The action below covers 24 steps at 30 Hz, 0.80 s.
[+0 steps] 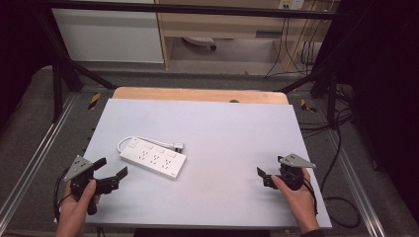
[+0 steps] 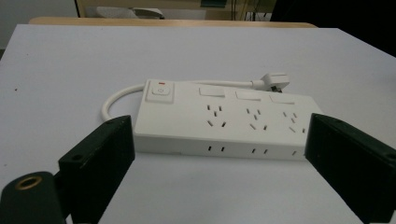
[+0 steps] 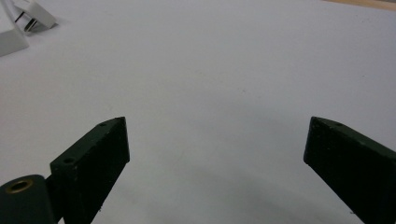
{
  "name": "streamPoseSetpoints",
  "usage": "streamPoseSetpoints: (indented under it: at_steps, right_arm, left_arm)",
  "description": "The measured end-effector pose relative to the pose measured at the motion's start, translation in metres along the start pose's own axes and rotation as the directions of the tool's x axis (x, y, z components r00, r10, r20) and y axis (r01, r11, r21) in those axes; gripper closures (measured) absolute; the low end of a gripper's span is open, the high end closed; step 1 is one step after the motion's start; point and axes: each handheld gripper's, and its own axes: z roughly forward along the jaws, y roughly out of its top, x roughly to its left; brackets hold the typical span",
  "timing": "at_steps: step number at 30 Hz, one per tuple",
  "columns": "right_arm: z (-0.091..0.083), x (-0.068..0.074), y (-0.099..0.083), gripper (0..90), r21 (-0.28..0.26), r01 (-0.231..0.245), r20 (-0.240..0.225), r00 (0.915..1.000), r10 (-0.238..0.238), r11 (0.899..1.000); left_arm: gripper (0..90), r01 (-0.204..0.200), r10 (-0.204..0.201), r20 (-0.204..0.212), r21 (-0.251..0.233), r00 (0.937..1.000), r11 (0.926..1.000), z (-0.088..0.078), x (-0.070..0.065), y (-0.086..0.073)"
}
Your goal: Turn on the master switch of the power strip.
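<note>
White plastic catches the eye first: a power strip (image 1: 153, 158) lies flat on the pale grey surface (image 1: 222, 133), just ahead of the left tool (image 1: 111, 170) and a little to its right. Its sockets face up in a row, a switch with a small red mark sits at one end, and three flat rocker buttons run along the far edge. A white cord (image 1: 129, 140) loops out from the switch end and runs behind the strip to a plug (image 1: 178, 146) lying on the surface just beyond it.

The left tool is held in the person's left hand (image 1: 79, 202), its jaws spread wide and apart from the strip. Looking along those jaws in the left gripper view, the power strip (image 2: 224, 119) sits squarely between them and just past their tips, its long side facing the tool, untouched.

The right tool (image 1: 264, 177) is in the person's right hand (image 1: 296, 197), well apart from the strip, over bare surface. Its jaws are also spread wide with nothing between them. In the right gripper view the plug (image 3: 32, 16) and a corner of the strip appear far off to the upper left of that tool.

Both tools carry a grey three-cornered plate on top.
</note>
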Motion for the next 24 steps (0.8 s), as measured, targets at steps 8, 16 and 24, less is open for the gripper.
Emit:
streamPoseSetpoints:
  at_steps: [8,16,24]
  right_arm:
    - [-0.005,-0.002,0.002,5.2,-0.029,-0.033,-0.039,0.9987,0.032,0.999]
    - [-0.01,-0.002,0.006,3.0,-0.051,-0.042,-0.025,0.9989,0.041,0.998]
    - [-0.018,-0.002,0.009,5.5,-0.123,-0.063,-0.016,0.998,0.062,0.99]
  left_arm:
    - [8.6,-0.005,0.005,-0.004,-0.015,1.0,0.9999,-0.001,-0.002,0.001]
    - [9.5,-0.001,0.002,0.026,-0.039,0.9996,0.9992,-0.001,-0.005,0.003]
    - [9.3,0.003,0.0,0.058,-0.052,0.9983,0.9986,-0.001,-0.01,0.01]
